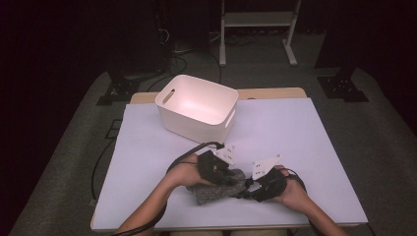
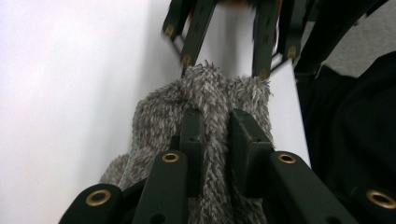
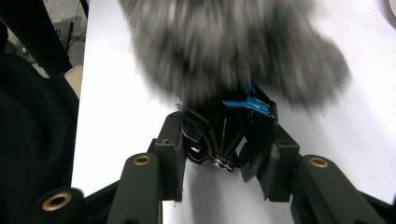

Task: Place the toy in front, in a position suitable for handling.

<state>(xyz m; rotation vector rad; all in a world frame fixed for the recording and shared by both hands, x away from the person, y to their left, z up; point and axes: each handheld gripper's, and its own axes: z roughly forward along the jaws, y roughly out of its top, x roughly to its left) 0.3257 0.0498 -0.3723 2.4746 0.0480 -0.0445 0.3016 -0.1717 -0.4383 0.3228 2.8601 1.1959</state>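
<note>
Your 2 forearms come in from the near edge of the white surface [image 1: 305, 132], hands close together. Between them lies a fuzzy grey sock [image 1: 216, 191], near the front edge and a little left of centre.

Your left tongs [image 1: 230, 178] rest on top of the sock. In the left gripper view, these tongs [image 2: 215, 122] are pressed together on a ridge of the grey pile, with the fluffy fabric [image 2: 205, 93] bunched up between the 2 black jaws and spreading out beyond them.

Your right tongs [image 1: 246, 188] meet the sock from its right end. In the right gripper view, these tongs [image 3: 223, 151] are part-way closed on a black clip with a blue tab [image 3: 247, 103] and metal wire handles. The clip sits at the edge of the sock [image 3: 224, 51], which is blurred in this view.

In the left gripper view the right tongs' black jaws [image 2: 224, 65] touch the far end of the sock.

Farther back, well apart from your hands, a white plastic bin [image 1: 196, 105] with handle slots stands on the surface. Beyond it, on the dark floor, is a white frame [image 1: 258, 29].
</note>
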